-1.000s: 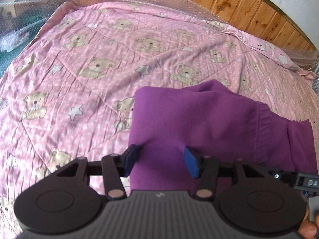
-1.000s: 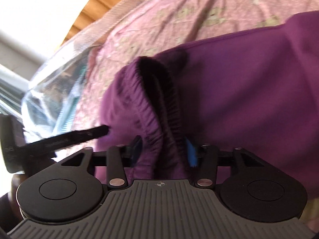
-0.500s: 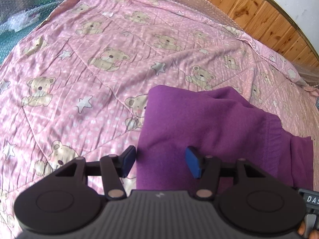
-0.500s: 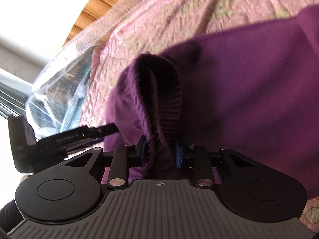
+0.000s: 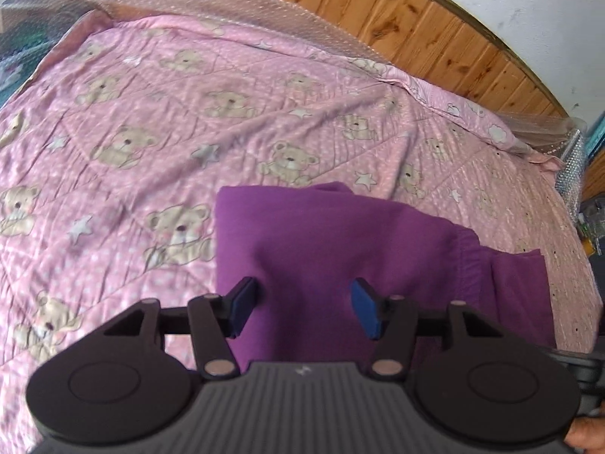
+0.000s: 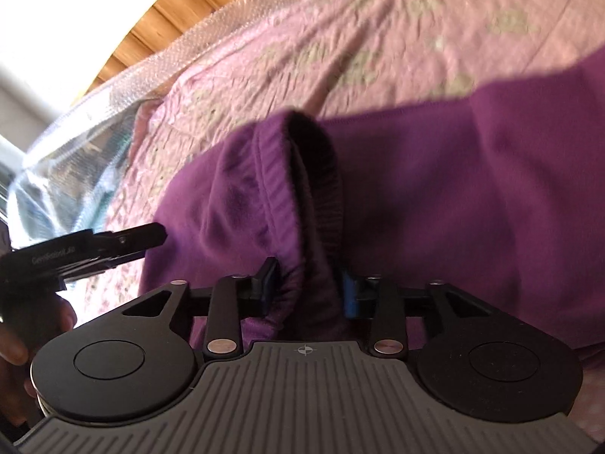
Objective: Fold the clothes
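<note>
A purple garment [image 5: 340, 234], folded into a rough rectangle, lies on a pink quilt [image 5: 151, 113] printed with teddy bears and stars, toward the near right part of the bed, with wooden panelling [image 5: 416, 26] along the far edge. The left gripper [image 5: 304, 308] hangs over the garment's near left portion with its jaws about half open; the fabric spreads flat beneath and between the blue pads [image 5: 365, 308], and neither pad pinches it, the left pad sitting just inside the garment's left edge. In the right wrist view the right gripper [image 6: 308, 289] is at the garment's ribbed, elasticated hem [image 6: 317, 189], which stands up in a bunched fold that runs straight down into the gap. Its jaws have just been opening and now stand about half apart; the bunched hem fills the space between them, touching both pads, though whether they squeeze it cannot be told.
</note>
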The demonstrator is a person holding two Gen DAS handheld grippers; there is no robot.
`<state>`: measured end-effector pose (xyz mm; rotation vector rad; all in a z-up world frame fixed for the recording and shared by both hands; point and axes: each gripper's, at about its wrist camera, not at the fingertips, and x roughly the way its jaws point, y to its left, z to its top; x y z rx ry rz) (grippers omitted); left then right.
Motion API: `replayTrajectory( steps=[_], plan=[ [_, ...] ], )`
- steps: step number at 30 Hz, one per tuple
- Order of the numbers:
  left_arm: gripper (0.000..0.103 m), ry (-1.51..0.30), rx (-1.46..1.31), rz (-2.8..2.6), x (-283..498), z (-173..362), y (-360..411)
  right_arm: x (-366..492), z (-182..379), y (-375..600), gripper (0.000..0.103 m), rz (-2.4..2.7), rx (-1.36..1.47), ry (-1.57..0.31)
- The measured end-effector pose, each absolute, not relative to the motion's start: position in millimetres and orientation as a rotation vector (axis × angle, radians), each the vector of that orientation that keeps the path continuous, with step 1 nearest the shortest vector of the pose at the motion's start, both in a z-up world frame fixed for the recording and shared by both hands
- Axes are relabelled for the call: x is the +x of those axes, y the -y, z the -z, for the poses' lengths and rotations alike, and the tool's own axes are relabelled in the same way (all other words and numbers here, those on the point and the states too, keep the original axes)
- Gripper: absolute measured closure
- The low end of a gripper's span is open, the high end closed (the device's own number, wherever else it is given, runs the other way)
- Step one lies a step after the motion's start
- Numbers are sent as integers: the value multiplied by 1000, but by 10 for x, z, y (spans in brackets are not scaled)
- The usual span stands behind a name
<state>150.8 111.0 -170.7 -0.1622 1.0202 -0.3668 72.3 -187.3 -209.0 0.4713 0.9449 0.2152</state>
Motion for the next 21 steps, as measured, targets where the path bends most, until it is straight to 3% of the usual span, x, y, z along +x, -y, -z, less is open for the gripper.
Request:
replayTrajectory(
  steps=[2, 5, 9, 14, 16, 17, 19, 20, 21],
  plan=[
    [48, -1012, -141, 368, 1598, 1733, -1075, 601, 1875, 1839, 49, -151, 377, -853],
    [50, -1011, -114, 354, 1739, 1785, -1067, 499, 1694, 1739, 50, -160, 289, -784],
    [50, -1028, -62, 288, 1807, 1859, -1127, 580, 1879, 1489, 59, -262, 218, -878],
    [51, -1013, -58, 303, 1642, 1701, -1230, 420, 1900, 1363, 58, -289, 161, -896],
    [49, -1005, -66, 346, 1490, 1592, -1240, 367, 1815, 1445, 52, -270, 213, -863],
    [49, -1017, -72, 362, 1406, 1582, -1241, 361, 1783, 1512, 44, -253, 260, -849],
    [49, -1051, -68, 361, 1219, 1622, -1248, 427, 1870, 1624, 45, -228, 344, -874],
    [49, -1069, -67, 353, 1132, 1676, -1260, 505, 1959, 1653, 56, -232, 377, -900],
    [49, -1083, -59, 351, 1037, 1751, -1272, 573, 2041, 1660, 81, -248, 404, -933]
  ],
)
